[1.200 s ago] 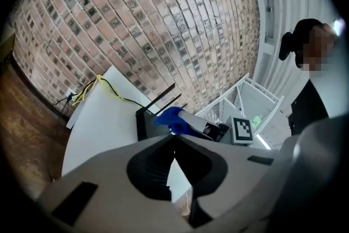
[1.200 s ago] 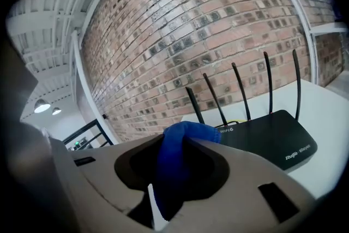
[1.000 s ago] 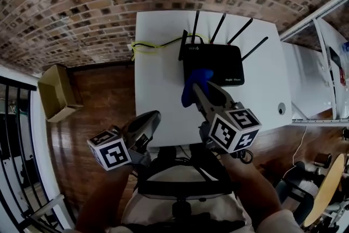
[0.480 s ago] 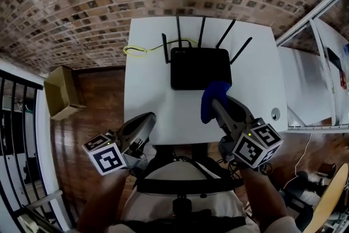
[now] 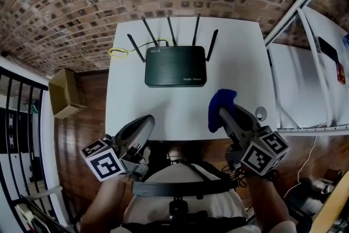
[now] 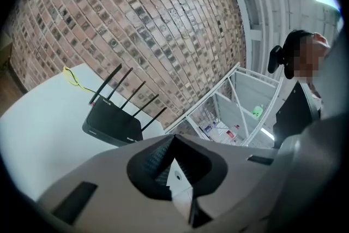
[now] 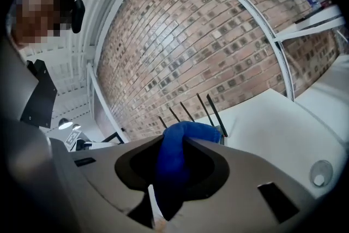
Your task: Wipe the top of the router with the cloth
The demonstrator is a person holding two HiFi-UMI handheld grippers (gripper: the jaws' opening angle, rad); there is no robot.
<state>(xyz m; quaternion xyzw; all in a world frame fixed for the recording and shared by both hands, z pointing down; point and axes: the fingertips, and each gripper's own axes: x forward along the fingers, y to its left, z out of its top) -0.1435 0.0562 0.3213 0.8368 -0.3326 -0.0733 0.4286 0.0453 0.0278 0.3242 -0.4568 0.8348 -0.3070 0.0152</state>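
Nearest us, our left gripper hangs at the front edge of the bench, its fingers closed on nothing. Our right gripper has its fingers clamped on the blue cloth over the bench's right side. The router lies farther off, ahead and left of the cloth and apart from it, its long axis across the bench. We judge the right gripper must carry the cloth forward and left onto its top.
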